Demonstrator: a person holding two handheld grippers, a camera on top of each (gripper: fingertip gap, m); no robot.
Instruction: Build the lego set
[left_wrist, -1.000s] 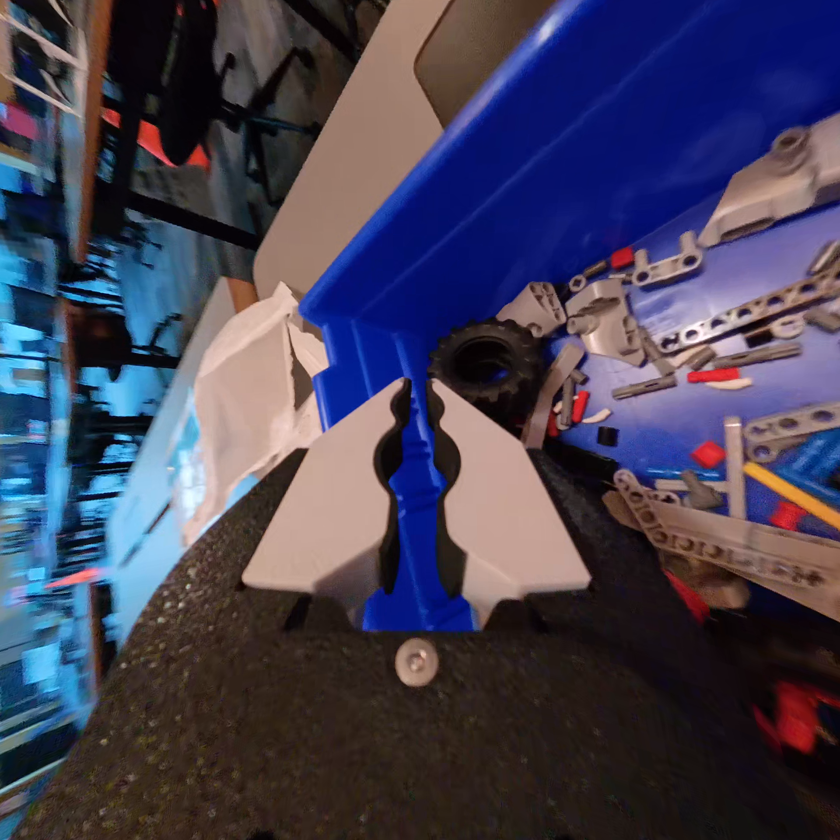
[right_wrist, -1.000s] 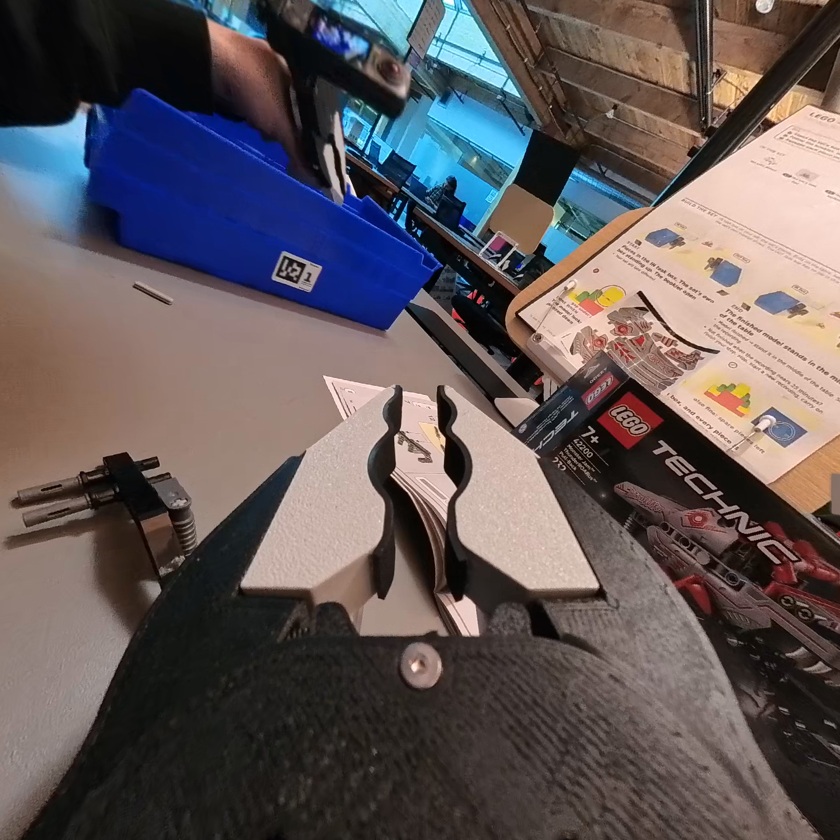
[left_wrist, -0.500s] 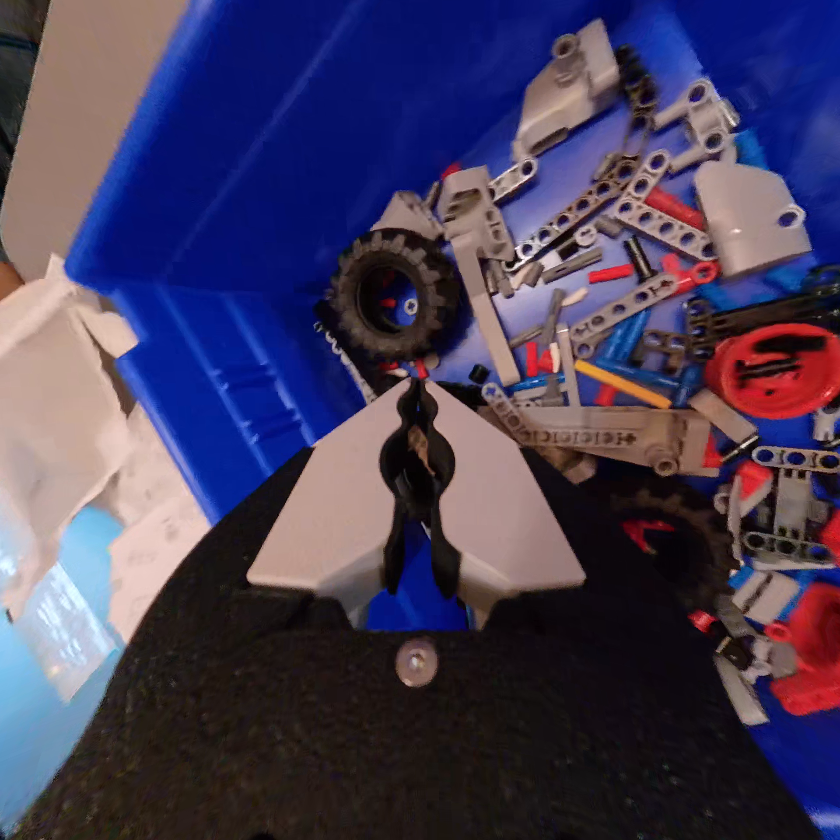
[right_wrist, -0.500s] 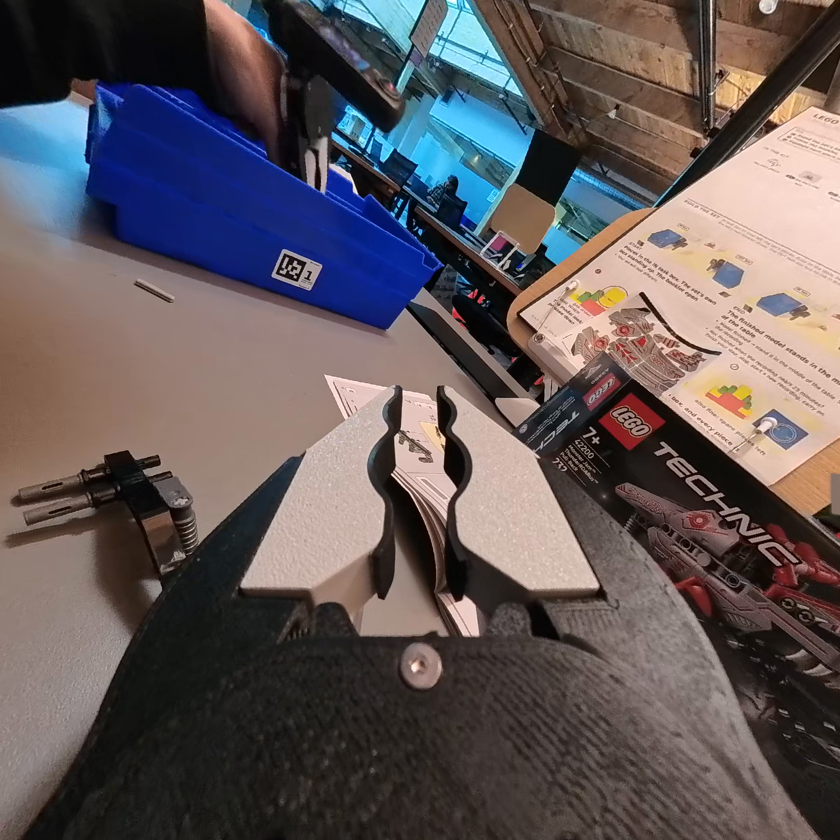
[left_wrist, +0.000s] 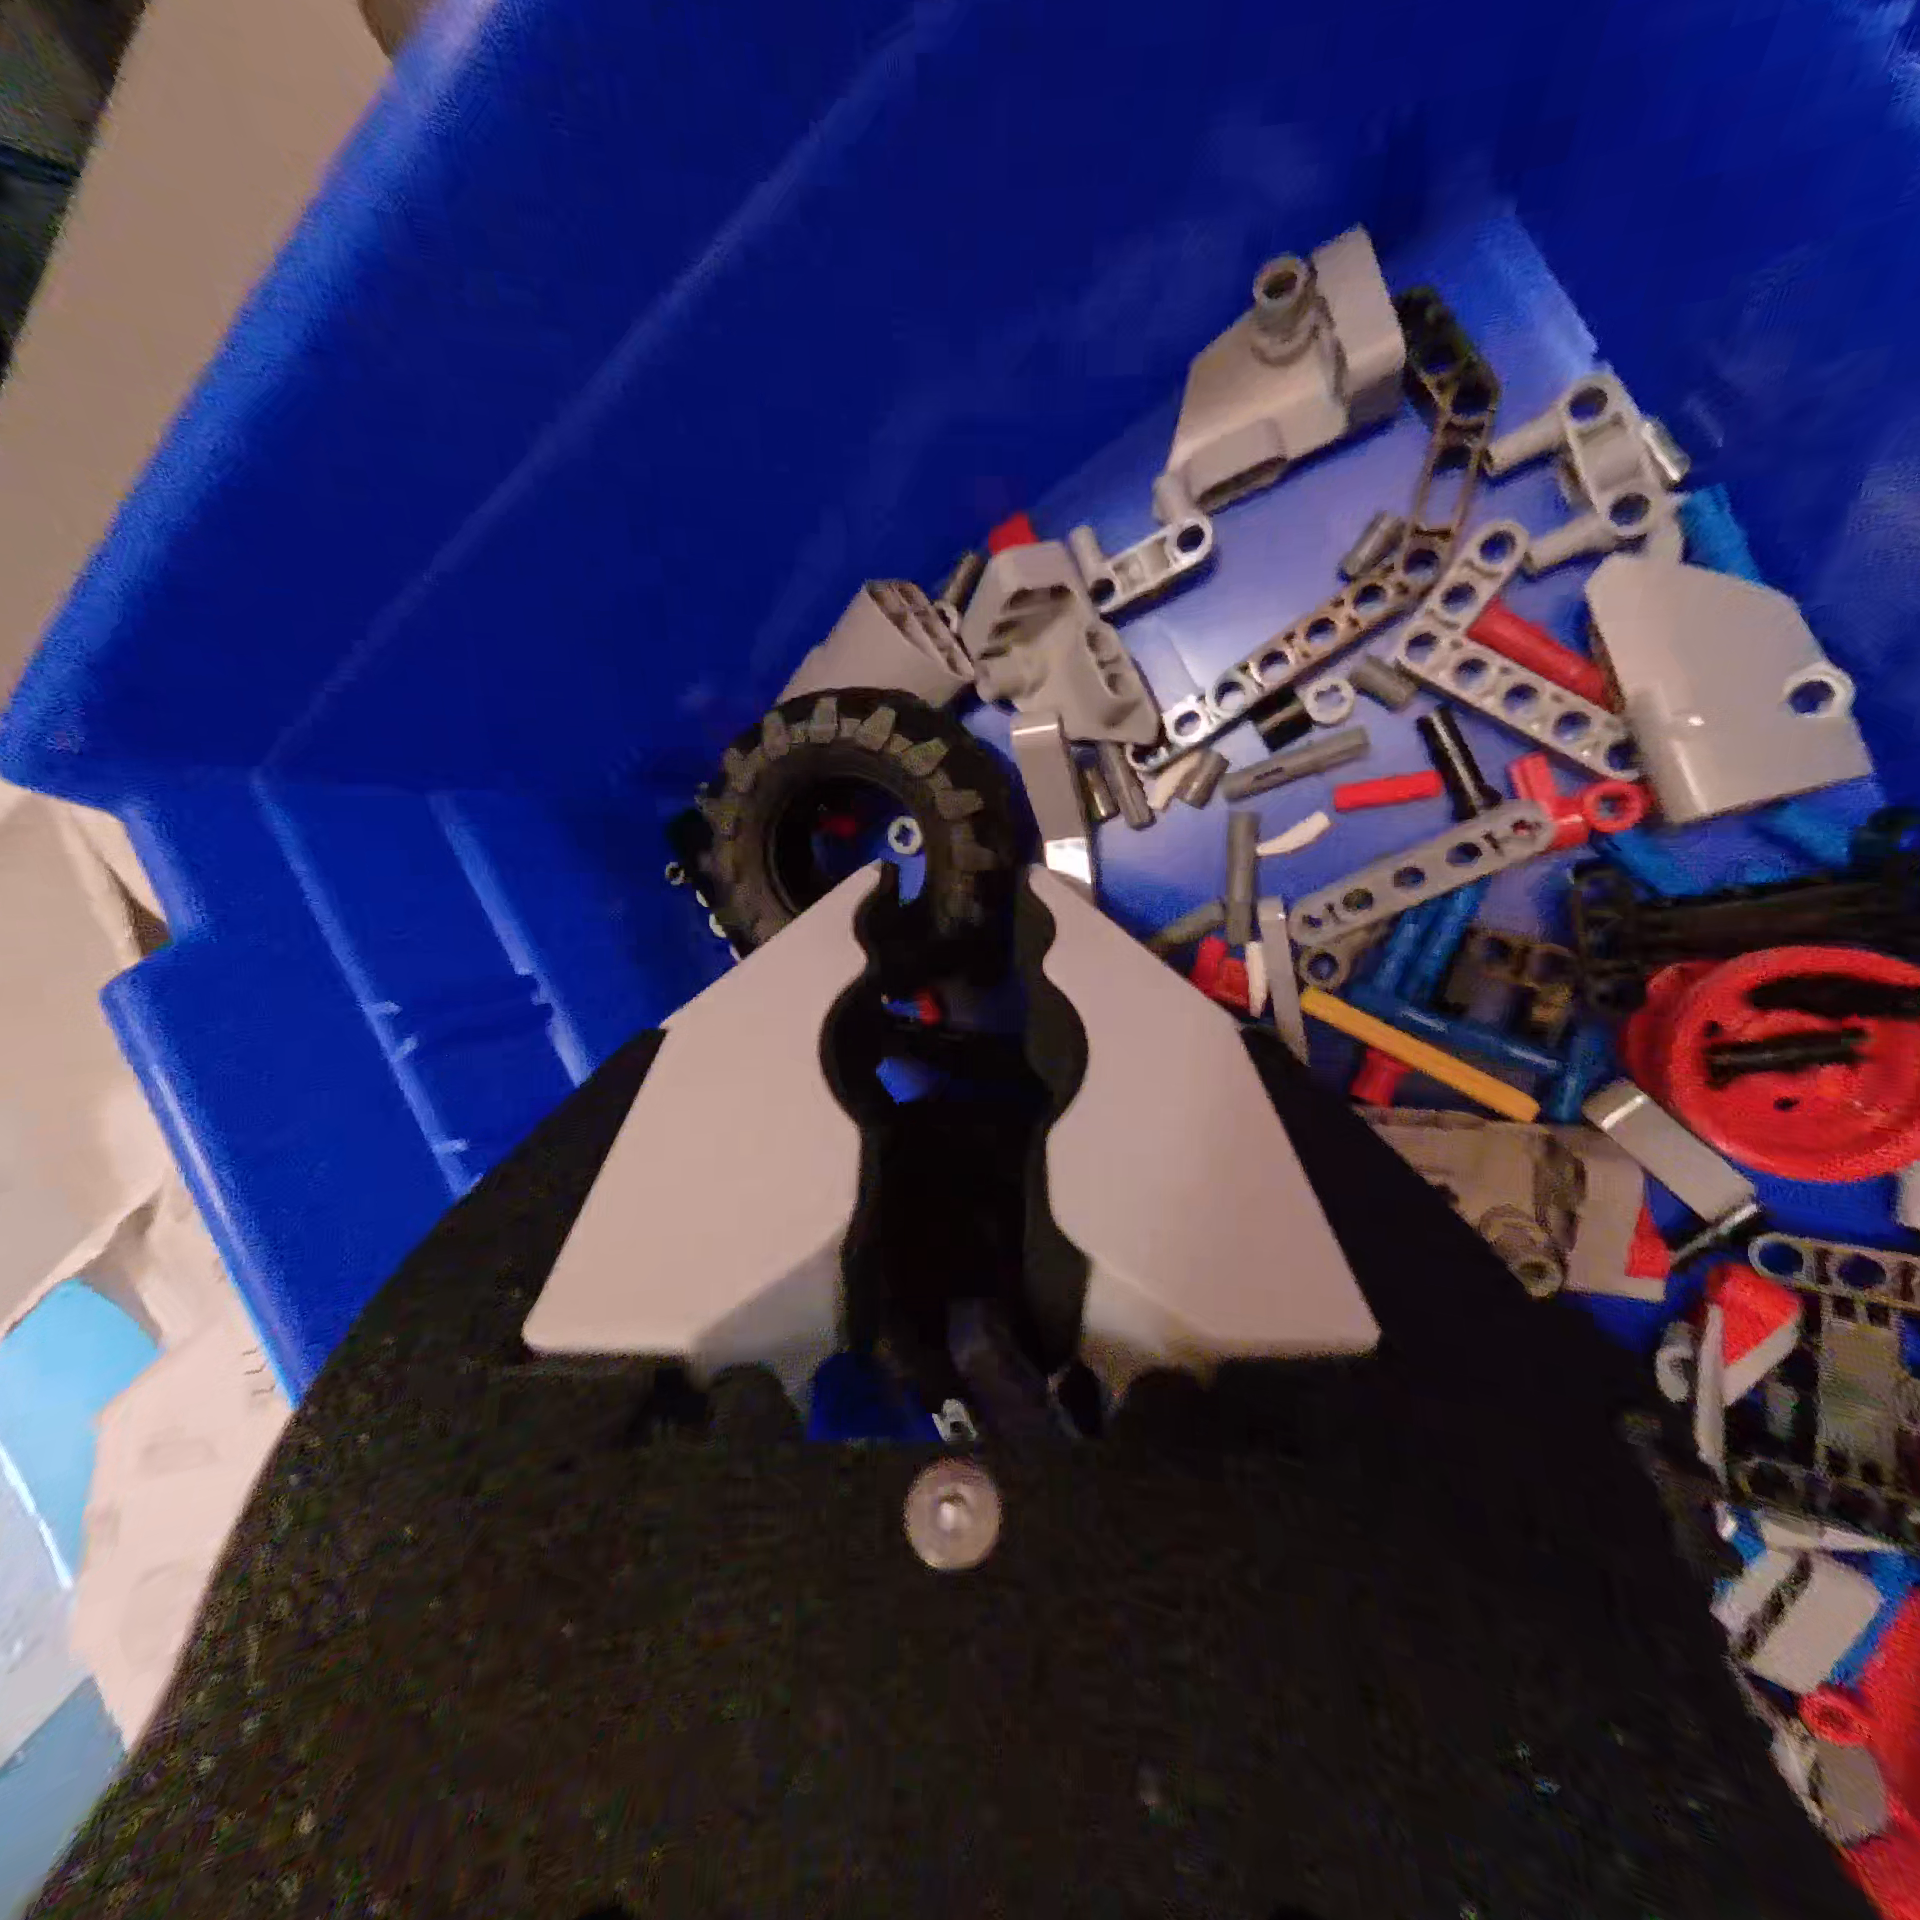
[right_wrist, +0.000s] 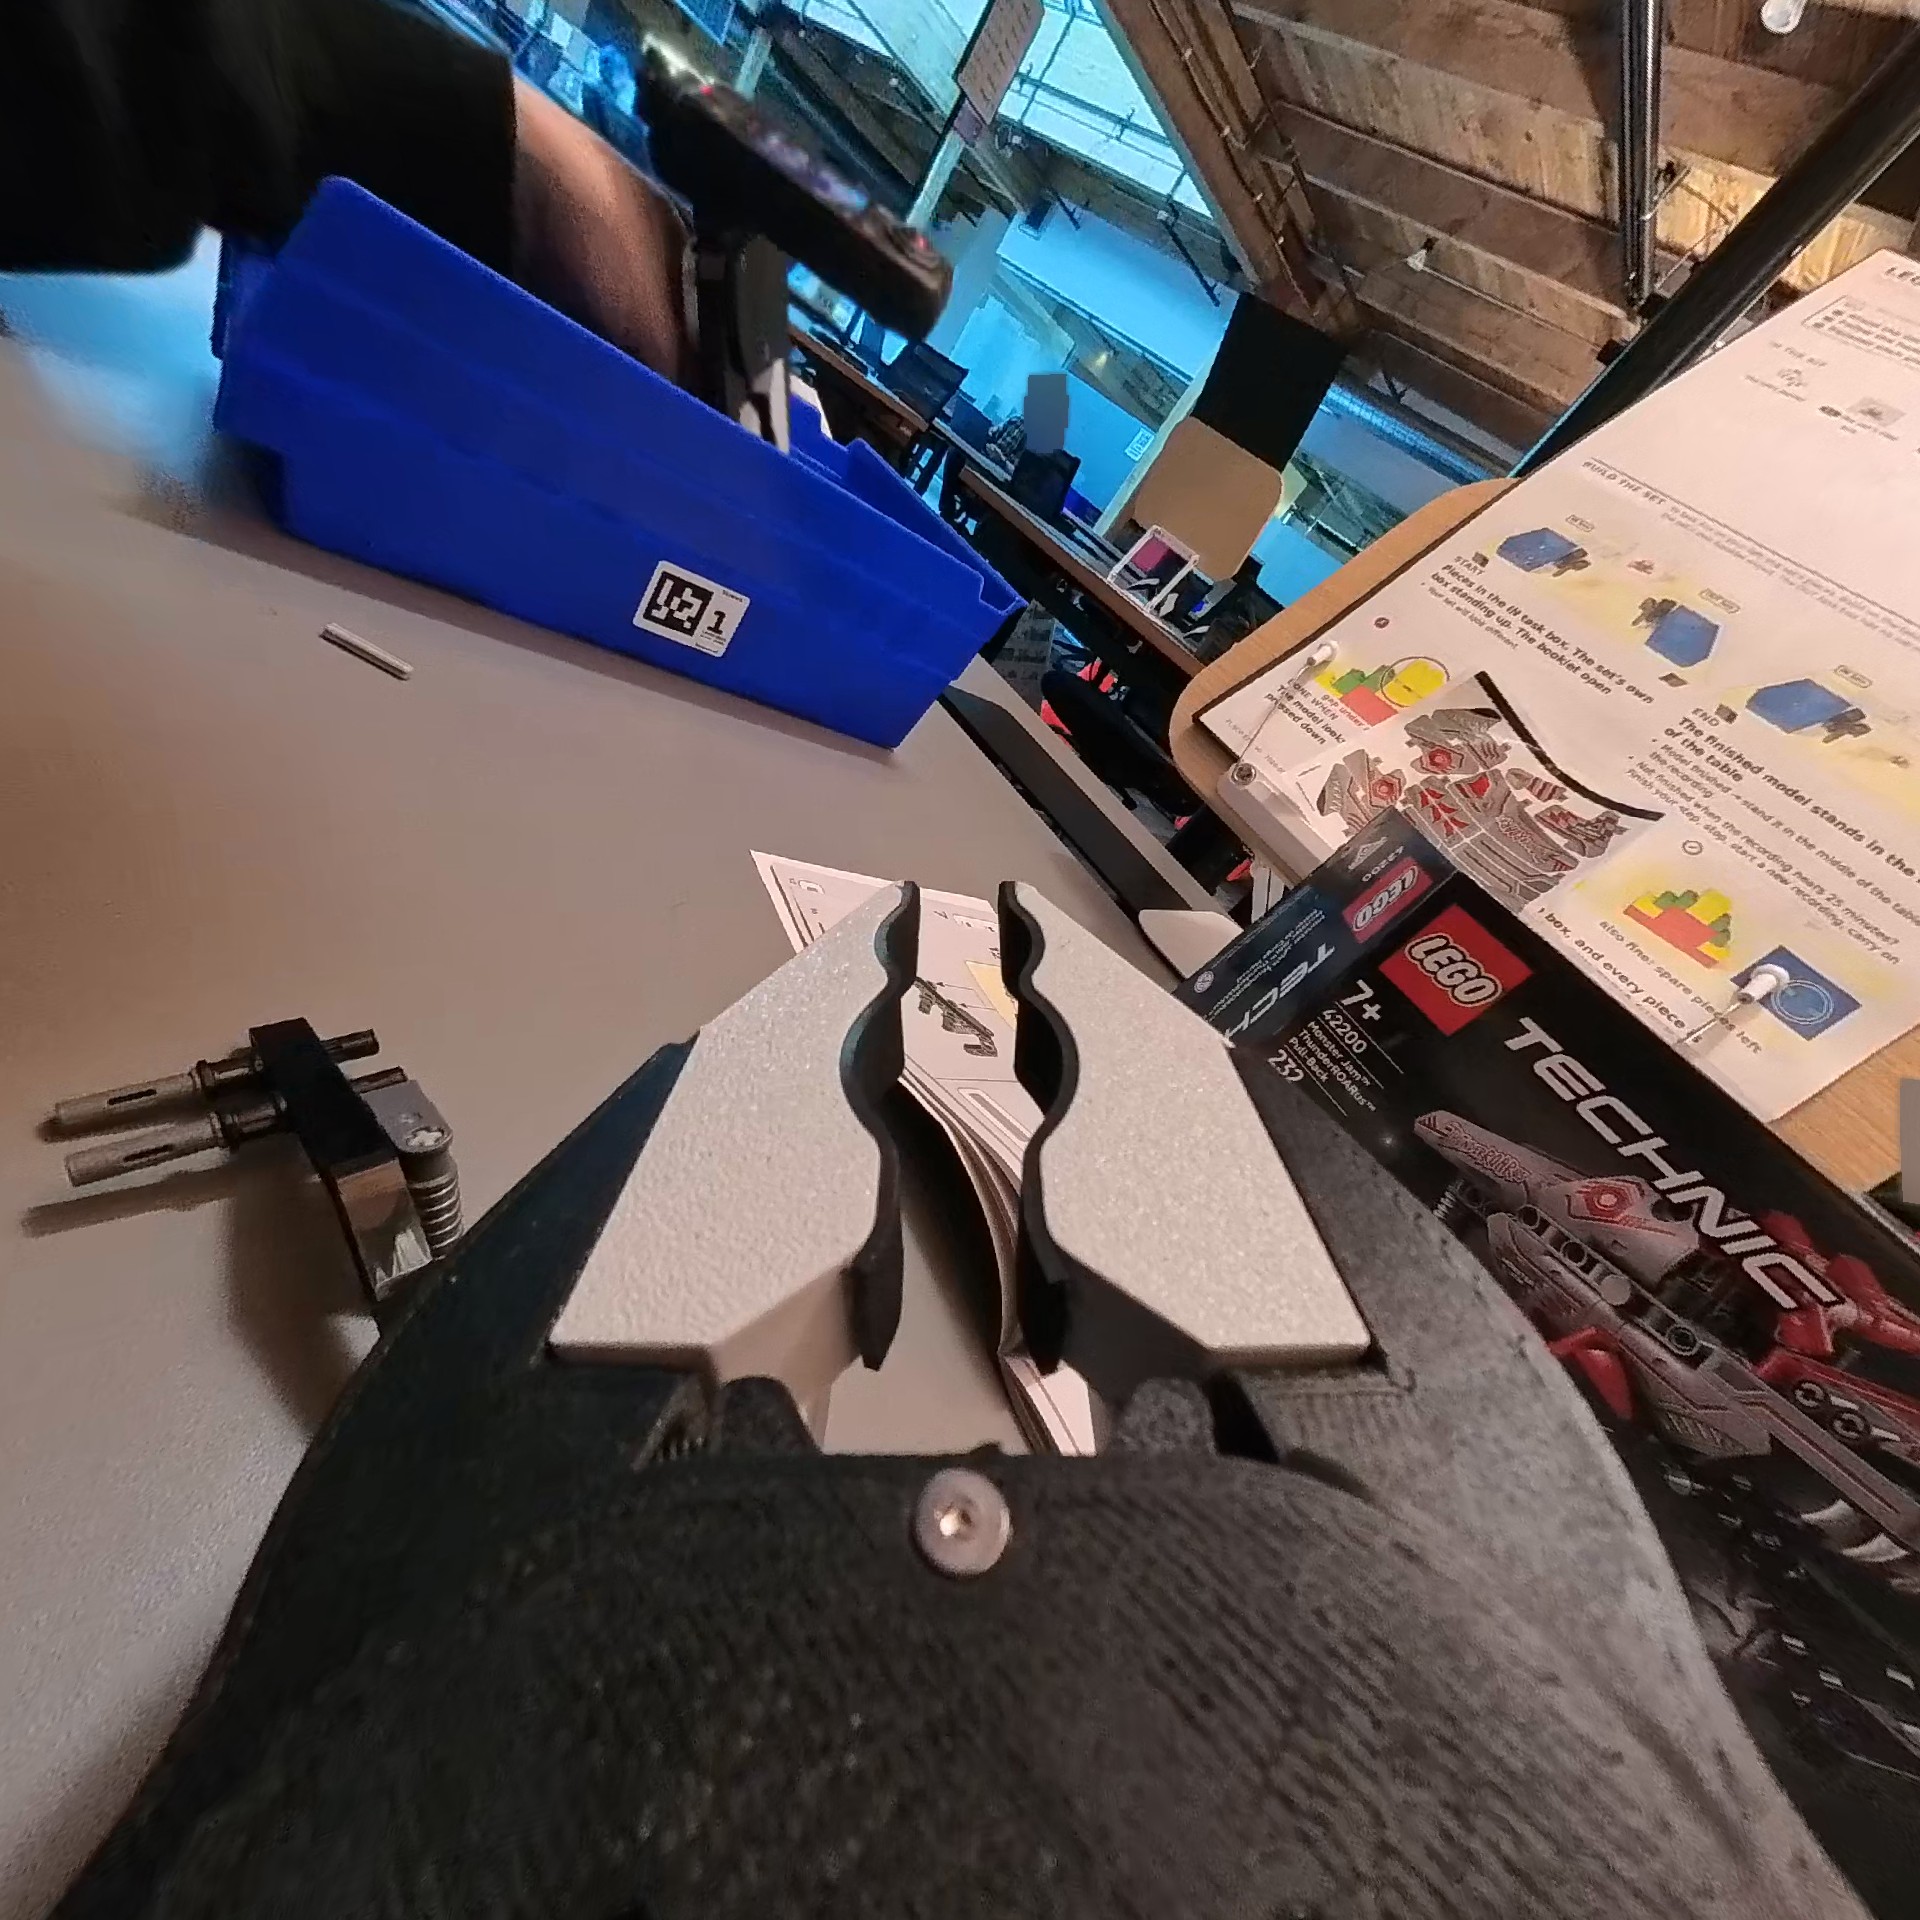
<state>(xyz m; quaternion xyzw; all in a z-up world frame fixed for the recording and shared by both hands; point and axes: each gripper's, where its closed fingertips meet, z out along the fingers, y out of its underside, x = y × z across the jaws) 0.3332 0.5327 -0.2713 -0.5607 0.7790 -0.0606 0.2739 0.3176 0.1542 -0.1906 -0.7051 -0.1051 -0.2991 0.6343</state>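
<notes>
My left gripper (left_wrist: 956, 883) is inside the blue bin (left_wrist: 623, 416) of loose lego parts. Its jaws stand open, with the near edge of a black tyre (left_wrist: 821, 769) between the fingertips. Grey beams (left_wrist: 1423, 883), grey panels (left_wrist: 1714, 696), a yellow axle (left_wrist: 1413, 1049) and a red wheel hub (left_wrist: 1787, 1070) lie to its right. My right gripper (right_wrist: 958, 894) hovers low over the grey table (right_wrist: 416, 831), slightly open and empty, above the instruction booklet (right_wrist: 956, 997). A small black and grey assembly (right_wrist: 312, 1122) lies to its left.
In the right wrist view the blue bin (right_wrist: 520, 499) stands at the far left, with a hand holding the left gripper (right_wrist: 764, 405) in it. A short grey axle (right_wrist: 366, 651) lies before the bin. The set's box (right_wrist: 1558, 1143) and an instruction board (right_wrist: 1662, 675) are on the right. White paper (left_wrist: 62, 1091) lies outside the bin. There is about 40 cm between the tips of the two grippers. Measured from the fingertips, the red wheel hub (left_wrist: 1787, 1070) is 11 cm or so from the left gripper and 30 cm from the right.
My left gripper has swung from the bin's corner rim down into the bin, reached the black tyre and opened wider around its edge. My right gripper has stayed still.
</notes>
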